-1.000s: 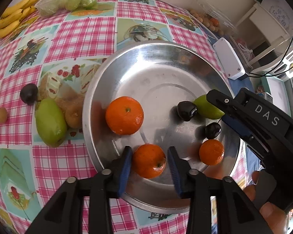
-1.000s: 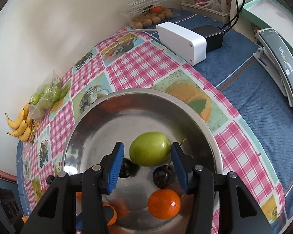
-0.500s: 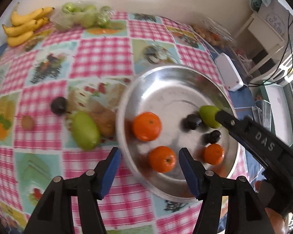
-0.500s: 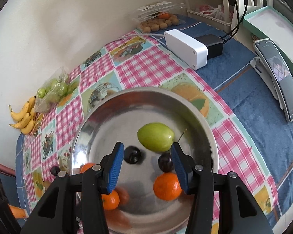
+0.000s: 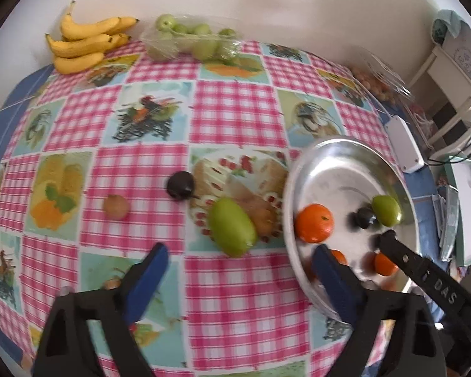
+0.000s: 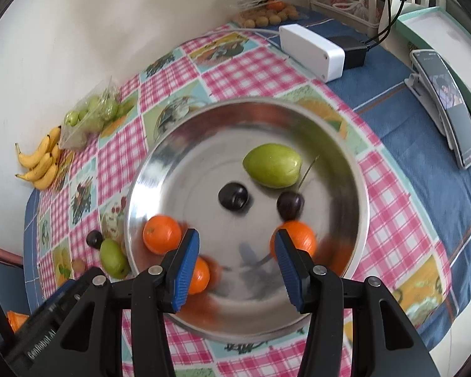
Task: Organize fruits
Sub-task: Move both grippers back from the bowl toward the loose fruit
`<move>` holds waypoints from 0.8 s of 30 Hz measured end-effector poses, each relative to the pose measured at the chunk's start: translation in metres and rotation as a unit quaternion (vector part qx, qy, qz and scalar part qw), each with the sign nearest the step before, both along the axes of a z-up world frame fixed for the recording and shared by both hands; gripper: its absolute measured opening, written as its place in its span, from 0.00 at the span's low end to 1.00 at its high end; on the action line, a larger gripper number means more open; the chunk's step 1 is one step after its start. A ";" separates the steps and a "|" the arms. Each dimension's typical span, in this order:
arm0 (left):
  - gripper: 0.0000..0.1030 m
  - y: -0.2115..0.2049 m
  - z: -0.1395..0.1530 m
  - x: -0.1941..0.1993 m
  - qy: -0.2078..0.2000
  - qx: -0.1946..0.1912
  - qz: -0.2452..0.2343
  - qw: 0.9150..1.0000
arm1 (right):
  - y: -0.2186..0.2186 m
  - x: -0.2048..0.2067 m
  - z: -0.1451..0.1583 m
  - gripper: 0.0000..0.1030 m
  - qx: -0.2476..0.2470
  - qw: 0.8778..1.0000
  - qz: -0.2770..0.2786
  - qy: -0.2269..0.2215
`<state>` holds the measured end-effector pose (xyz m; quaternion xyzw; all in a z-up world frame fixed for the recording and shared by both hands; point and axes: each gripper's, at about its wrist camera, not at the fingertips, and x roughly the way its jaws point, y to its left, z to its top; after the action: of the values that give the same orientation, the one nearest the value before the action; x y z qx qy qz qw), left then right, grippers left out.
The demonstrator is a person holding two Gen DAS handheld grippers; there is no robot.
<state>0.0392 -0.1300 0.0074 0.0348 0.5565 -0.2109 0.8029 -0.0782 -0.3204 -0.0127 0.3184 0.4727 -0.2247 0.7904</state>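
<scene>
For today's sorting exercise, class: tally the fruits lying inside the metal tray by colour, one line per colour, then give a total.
Orange fruits: 3
Green fruit: 1
Dark fruits: 2
Total in the metal tray: 6

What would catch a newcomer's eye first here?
The shiny metal plate on the pink checked tablecloth, holding three oranges, two dark cherries and a green fruit. Next, the loose fruit left of the plate: a green fruit, a dark cherry and a small brown fruit. Bananas lie by the wall.
</scene>
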 end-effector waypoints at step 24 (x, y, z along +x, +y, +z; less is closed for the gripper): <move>1.00 0.042 -0.017 0.016 0.001 0.044 0.058 0.997 | 0.043 0.005 0.000 0.50 -0.019 0.999 0.033 0.029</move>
<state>0.0548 -0.0877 -0.0092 0.0374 0.5666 -0.1398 0.8112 -0.0732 -0.2778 -0.0126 0.2810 0.5010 -0.2168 0.7893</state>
